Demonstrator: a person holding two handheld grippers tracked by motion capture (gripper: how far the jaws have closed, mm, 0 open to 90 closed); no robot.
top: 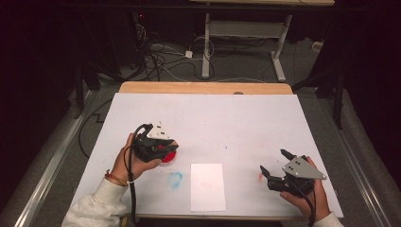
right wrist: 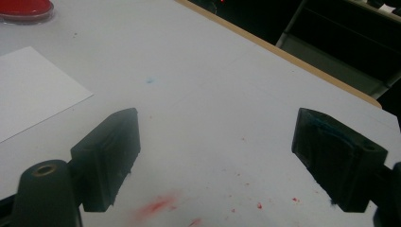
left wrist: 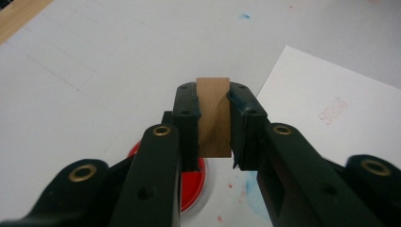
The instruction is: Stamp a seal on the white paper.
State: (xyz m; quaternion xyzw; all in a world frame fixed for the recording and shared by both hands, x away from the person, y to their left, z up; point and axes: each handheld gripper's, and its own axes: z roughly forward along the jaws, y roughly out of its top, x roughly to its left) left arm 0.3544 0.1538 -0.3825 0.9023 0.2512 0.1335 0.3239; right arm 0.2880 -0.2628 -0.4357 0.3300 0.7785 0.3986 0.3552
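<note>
Wooden stamp (left wrist: 213, 116) sits pinched in my left tongs (left wrist: 213, 123) over the red ink pad (top: 169, 157); right tongs (right wrist: 227, 156) gape empty; paper (top: 207, 187) looks barely marked.

White-covered table (top: 246, 118) bears a paper sheet (top: 207, 187) and red ink pad (top: 169, 157).

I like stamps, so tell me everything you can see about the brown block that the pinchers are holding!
The wooden block is small, plain, light brown, with smooth flat faces and straight edges. It stands upright, squeezed between the left gripper's two black jaws, one on each side. It hangs over the round red ink pad; whether its hidden bottom touches the ink cannot be told.
</note>
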